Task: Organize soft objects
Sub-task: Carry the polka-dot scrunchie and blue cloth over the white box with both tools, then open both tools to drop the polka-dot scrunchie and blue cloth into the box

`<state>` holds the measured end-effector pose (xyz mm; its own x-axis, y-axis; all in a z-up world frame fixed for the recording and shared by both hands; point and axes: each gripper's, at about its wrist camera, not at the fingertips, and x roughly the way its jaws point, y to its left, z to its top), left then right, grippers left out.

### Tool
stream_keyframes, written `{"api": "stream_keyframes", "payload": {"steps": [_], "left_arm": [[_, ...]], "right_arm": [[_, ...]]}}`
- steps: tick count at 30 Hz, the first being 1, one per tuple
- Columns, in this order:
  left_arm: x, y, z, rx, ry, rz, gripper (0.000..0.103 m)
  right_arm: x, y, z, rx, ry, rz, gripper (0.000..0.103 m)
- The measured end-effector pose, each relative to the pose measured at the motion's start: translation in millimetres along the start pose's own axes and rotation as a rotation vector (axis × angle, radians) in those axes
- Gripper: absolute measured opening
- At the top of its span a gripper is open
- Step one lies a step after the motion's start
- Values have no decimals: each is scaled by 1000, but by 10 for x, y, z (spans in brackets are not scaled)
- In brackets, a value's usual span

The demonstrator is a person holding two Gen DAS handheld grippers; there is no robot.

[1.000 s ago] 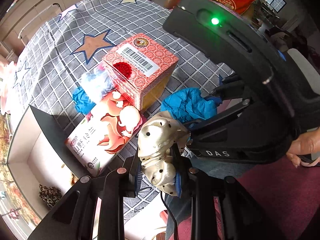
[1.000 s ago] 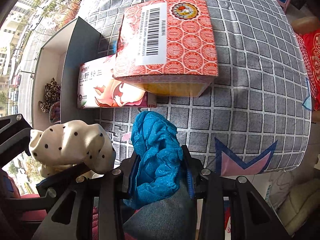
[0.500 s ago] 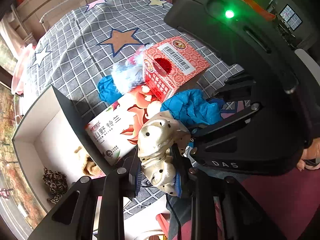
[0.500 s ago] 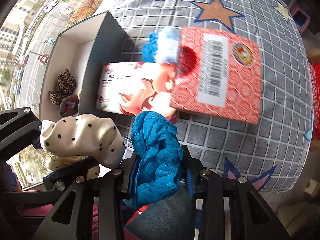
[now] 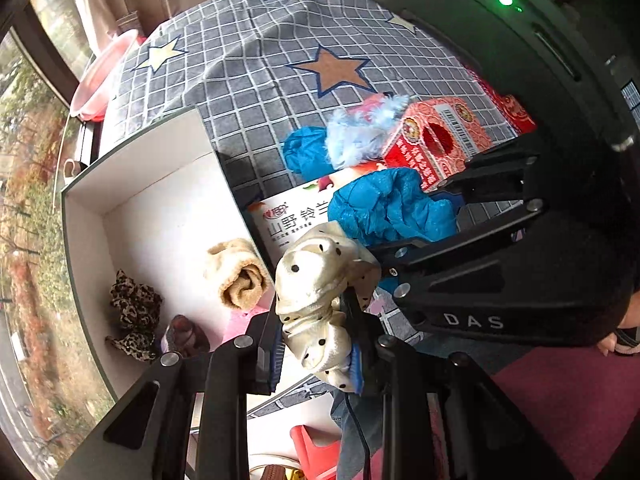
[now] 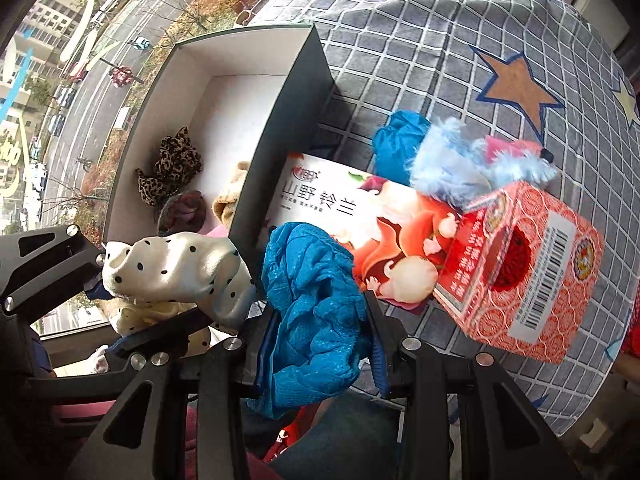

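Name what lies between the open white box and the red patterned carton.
The flat illustrated box lies between the open white box and the red patterned carton, clearest in the right wrist view.

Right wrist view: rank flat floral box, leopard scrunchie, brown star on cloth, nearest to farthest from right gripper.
From the right gripper, shut on the blue scrunchie:
1. Flat floral box, just ahead.
2. Leopard scrunchie, upper left, inside the white bin.
3. Brown star, far upper right.

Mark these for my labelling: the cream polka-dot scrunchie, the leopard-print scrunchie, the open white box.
cream polka-dot scrunchie [image 5: 316,276], left wrist view, upper fold.
leopard-print scrunchie [image 5: 134,304], left wrist view, its middle.
open white box [image 6: 240,36], right wrist view, far wall.
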<state>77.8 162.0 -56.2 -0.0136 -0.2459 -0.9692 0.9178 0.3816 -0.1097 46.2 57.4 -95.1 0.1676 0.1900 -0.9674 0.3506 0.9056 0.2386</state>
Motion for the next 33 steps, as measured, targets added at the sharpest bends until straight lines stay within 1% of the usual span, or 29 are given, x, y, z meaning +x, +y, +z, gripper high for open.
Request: {"api": "stream_keyframes", "payload": {"steps": [9, 14, 17, 24, 33], "left_arm": [[-73, 384, -114, -190, -9, 56, 28], [-76, 604, -183, -291, -14, 88, 28], [-50, 740, -225, -343, -3, 104, 28], [2, 939, -331, -419, 20, 127, 28], [51, 1032, -334, -452, 26, 133, 28]], "right_arm": [[54, 283, 320, -69, 12, 56, 40], [61, 501, 512, -117, 3, 81, 40], [66, 632, 632, -149, -8, 90, 40], [111, 851, 809, -203, -12, 103, 40], [167, 946, 962, -210, 5, 117, 40]]}}
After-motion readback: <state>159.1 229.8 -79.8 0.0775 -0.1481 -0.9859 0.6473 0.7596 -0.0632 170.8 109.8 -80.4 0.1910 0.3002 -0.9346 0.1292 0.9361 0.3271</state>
